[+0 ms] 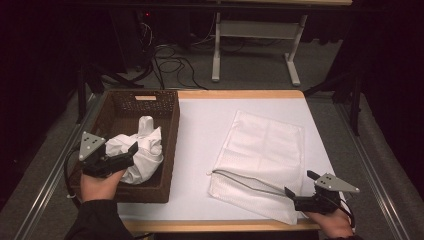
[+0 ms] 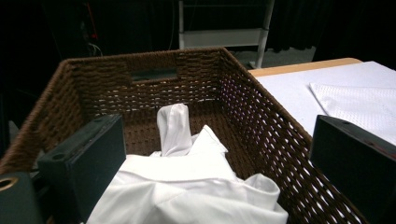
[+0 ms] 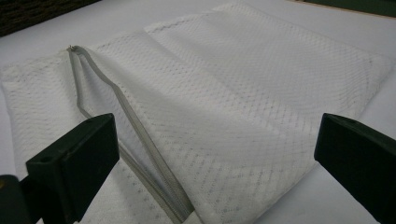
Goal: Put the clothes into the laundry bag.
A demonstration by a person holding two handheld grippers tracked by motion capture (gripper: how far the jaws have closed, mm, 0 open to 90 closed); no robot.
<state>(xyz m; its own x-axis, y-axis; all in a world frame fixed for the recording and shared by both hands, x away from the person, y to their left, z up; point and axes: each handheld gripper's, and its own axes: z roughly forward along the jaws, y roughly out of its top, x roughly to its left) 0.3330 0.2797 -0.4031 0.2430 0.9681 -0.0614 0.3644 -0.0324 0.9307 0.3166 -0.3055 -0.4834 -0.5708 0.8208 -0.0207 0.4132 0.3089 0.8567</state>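
Over wicker basket (image 1: 170,125), we hold left tool (image 1: 131,152) wide above crumpled white garment (image 2: 187,191); right tool (image 3: 210,154) wide at open zipper (image 3: 135,135) of mesh laundry bag (image 1: 265,150) on tabletop (image 1: 200,125). Best: pinch thick fold, lift clear of rim.

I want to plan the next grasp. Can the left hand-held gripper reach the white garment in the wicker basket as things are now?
Probably yes. The left hand-held gripper is over the near end of the wicker basket with its jaws open, and the white garment lies right between and below them. The basket has no lid, so nothing blocks the way.
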